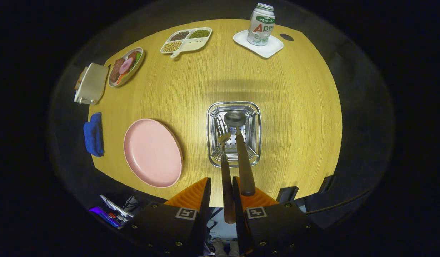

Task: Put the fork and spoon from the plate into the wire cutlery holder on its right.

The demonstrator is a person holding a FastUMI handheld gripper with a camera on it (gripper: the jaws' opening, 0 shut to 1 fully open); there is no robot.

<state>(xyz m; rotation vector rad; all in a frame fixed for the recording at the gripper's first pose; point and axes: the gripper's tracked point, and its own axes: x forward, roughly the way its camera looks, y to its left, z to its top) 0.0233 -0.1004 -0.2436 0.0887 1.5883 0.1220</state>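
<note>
The gripper (221,194) hangs above the near edge of the table (298,107), its fingers (193,196) apart with nothing clamped. Just ahead stands the wire holder (212,142), right of the pink plate (152,152). The fork (225,175) and spoon (243,157) stand head-down inside it. The fork's handle rises into the gap between the fingers; whether it touches the right finger cannot be told. The spoon's handle leans over the right finger.

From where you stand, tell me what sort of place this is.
Probably a staged dining tabletop: a wooden table with a pink plate, a wire cutlery holder and a divided dish of beans. The gripper stands open.
</note>
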